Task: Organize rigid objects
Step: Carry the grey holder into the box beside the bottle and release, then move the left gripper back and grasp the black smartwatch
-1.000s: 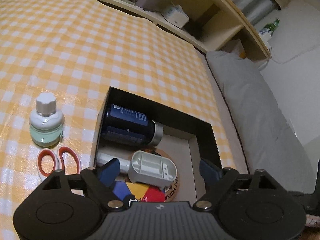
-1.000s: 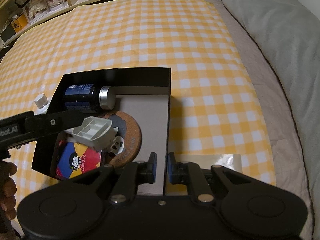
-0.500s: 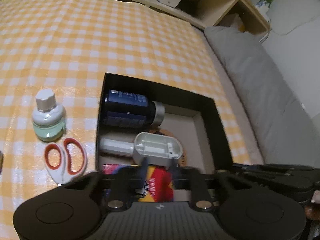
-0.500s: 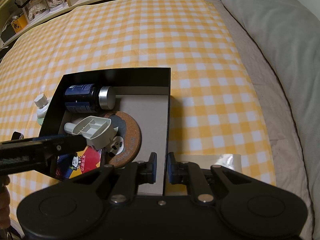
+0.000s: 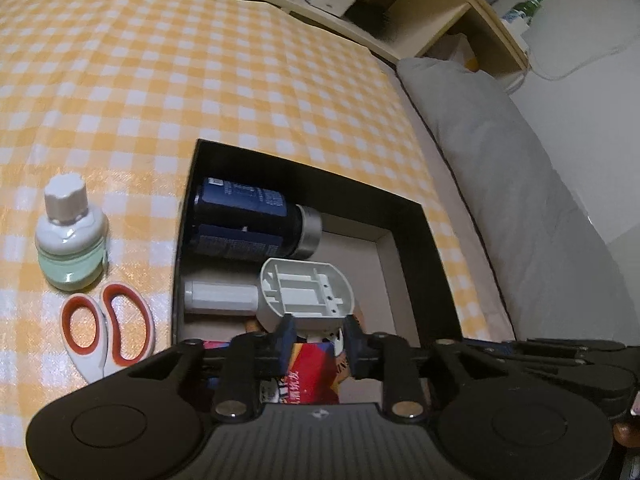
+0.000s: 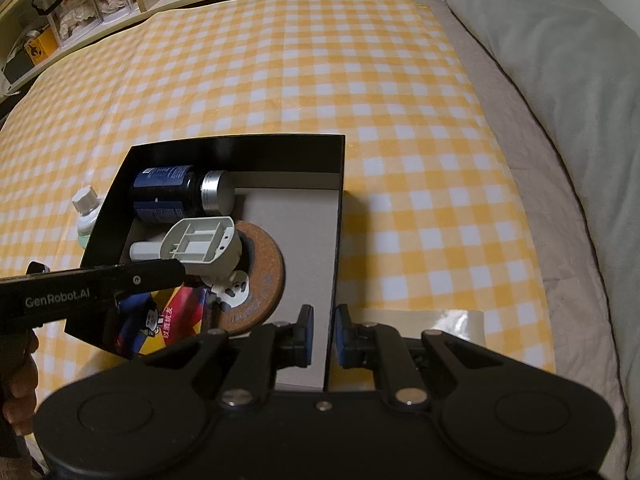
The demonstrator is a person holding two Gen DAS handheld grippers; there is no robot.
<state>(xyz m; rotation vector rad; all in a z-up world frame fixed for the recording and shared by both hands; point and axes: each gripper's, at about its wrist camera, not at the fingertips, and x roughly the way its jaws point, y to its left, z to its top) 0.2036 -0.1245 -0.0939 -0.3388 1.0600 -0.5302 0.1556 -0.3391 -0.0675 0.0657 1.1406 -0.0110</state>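
Note:
A black box on the yellow checked cloth holds a dark blue jar, a white tube, a cork disc, a colourful pack and a white oval plastic piece. My left gripper hangs over the box's near left part. Its jaws are opening, and the near edge of the white piece shows between the fingertips. I cannot see the pads pressing on it. My right gripper is shut on the box's thin right wall. A mint bottle and orange-handled scissors lie left of the box.
A grey pillow runs along the right side of the cloth. Wooden shelves with small boxes stand behind the bed. A clear sheet lies right of the box. A person's hand shows at the lower left.
The left jaws went from wide apart to shut, then partly open. The left view drew back a little. The white piece shifted slightly in the box. The right gripper kept still.

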